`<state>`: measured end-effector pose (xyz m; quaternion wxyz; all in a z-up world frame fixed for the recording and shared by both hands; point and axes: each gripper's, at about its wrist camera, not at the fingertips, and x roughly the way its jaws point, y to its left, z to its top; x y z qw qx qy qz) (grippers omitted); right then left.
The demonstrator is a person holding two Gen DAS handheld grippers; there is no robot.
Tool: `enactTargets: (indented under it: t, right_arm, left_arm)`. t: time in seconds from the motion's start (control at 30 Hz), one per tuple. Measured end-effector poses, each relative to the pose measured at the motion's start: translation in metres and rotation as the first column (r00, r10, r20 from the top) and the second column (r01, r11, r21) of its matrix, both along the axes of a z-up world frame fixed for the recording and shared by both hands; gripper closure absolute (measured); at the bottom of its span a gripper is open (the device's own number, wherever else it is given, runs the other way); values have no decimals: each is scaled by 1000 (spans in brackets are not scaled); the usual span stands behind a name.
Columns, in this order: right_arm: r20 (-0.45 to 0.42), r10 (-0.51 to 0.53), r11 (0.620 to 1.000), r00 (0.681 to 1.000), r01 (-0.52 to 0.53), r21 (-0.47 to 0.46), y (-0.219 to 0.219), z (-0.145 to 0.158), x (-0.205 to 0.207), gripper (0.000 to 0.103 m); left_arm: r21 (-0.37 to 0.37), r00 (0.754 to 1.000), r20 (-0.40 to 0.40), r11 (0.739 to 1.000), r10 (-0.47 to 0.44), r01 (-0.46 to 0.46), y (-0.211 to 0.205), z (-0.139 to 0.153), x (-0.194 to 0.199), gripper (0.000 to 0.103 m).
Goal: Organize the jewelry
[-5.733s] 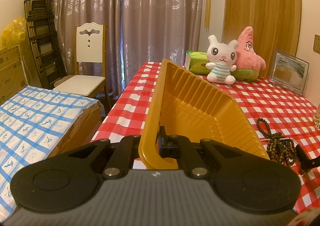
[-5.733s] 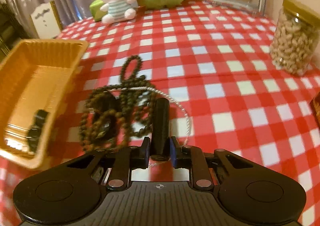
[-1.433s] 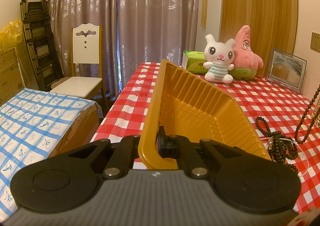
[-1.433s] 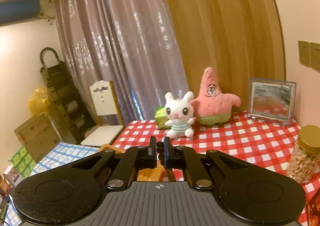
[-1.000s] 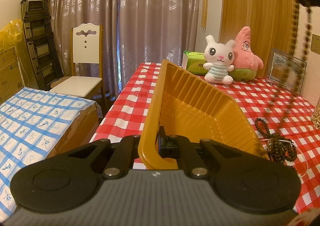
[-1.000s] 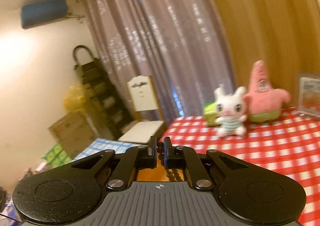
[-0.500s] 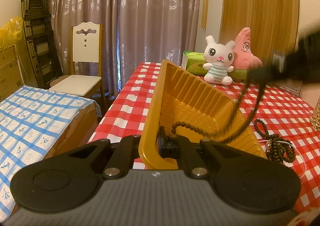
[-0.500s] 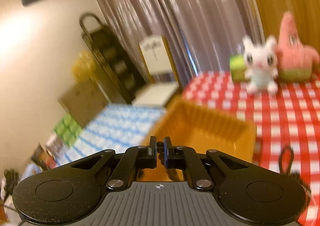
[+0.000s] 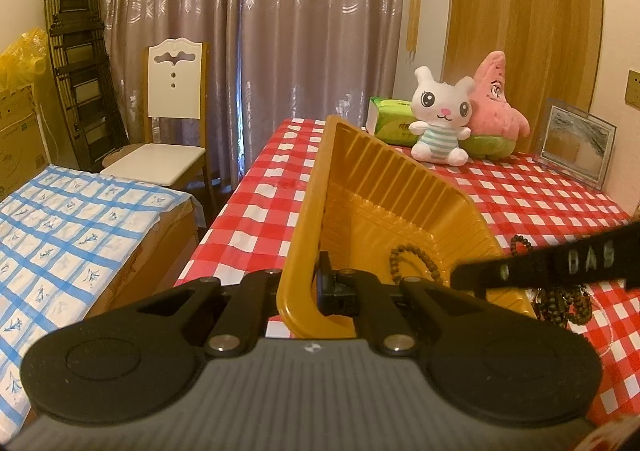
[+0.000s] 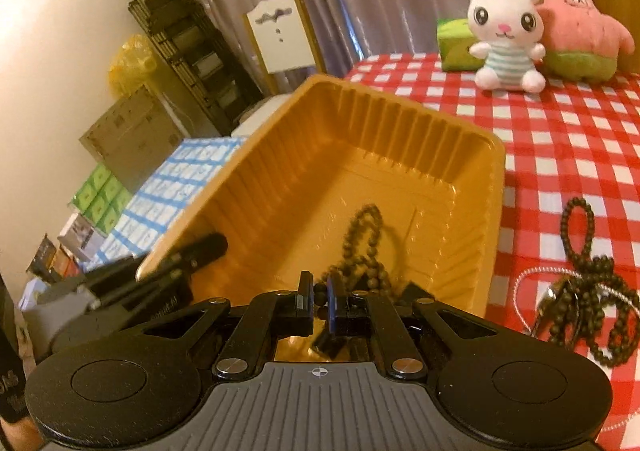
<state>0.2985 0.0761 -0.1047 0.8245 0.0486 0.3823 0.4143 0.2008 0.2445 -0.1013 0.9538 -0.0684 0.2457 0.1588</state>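
Observation:
A yellow ribbed tray sits on the red-checked table. My left gripper is shut on its near rim; the tray wall stands between the jaws. My right gripper hangs low over the near end of the tray, shut on a strand of brown beads. The free end of that strand rests on the tray floor. In the left wrist view the brown beads lie curled in the tray, with the right gripper's black body reaching in from the right. A tangled pile of beads with a silver chain lies right of the tray.
A white plush bunny, a pink starfish plush, a green tissue pack and a picture frame stand at the table's far side. Left of the table are a white chair and a blue-checked cover.
My right gripper has come down from high above with the bead strand, and part of the strand now lies in the tray. The left gripper and tray have not moved.

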Motion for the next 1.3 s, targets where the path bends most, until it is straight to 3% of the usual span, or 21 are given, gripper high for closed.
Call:
enactTargets:
  t: [0.1, 0.17, 0.23, 0.3, 0.33, 0.83, 1.1, 1.23, 1.27, 1.3]
  right_arm:
    - [26, -13, 1000, 1000, 13, 14, 4, 6, 2, 97]
    - [-4, 4, 1000, 1000, -4, -14, 10, 1, 9, 96]
    - [-54, 9, 999, 999, -12, -51, 14, -4, 14, 82]
    - [-53, -10, 998, 999, 7, -56, 11, -6, 11, 54]
    - [-46, -12, 999, 999, 10, -49, 8, -6, 10, 52]
    - [-54, -102, 982, 993, 92, -167, -55, -16, -1, 52]
    - [-63, -244, 949, 968, 224, -223, -112, -33, -2, 52]
    - [-63, -267, 941, 962, 247, -231, -125, -36, 1, 52]
    - [-45, -255, 944, 966, 238, -228, -123, -35, 0, 55]
    - [-22, -231, 949, 973, 220, -228, -120, -34, -2, 65]
  left_arm:
    - [-3, 1000, -1, 1000, 6, -6, -1, 0, 0, 98]
    - [-2, 1000, -4, 1000, 10, -10, -1, 0, 1, 98]
    - [-2, 1000, -7, 1000, 13, -13, -1, 0, 1, 98]
    - [-3, 1000, -9, 1000, 14, -14, -1, 1, 2, 98]
    - [-1, 1000, -9, 1000, 15, -15, -1, 1, 2, 98]
    - [14, 999, -18, 999, 36, -36, -5, 3, 4, 97]
    - [21, 998, -23, 998, 59, -59, -8, 2, 6, 97]
    - [23, 997, -26, 997, 68, -67, -8, 2, 7, 96]
    - [23, 997, -26, 997, 68, -68, -9, 2, 7, 96]
    - [23, 997, -26, 997, 69, -68, -9, 2, 7, 96]
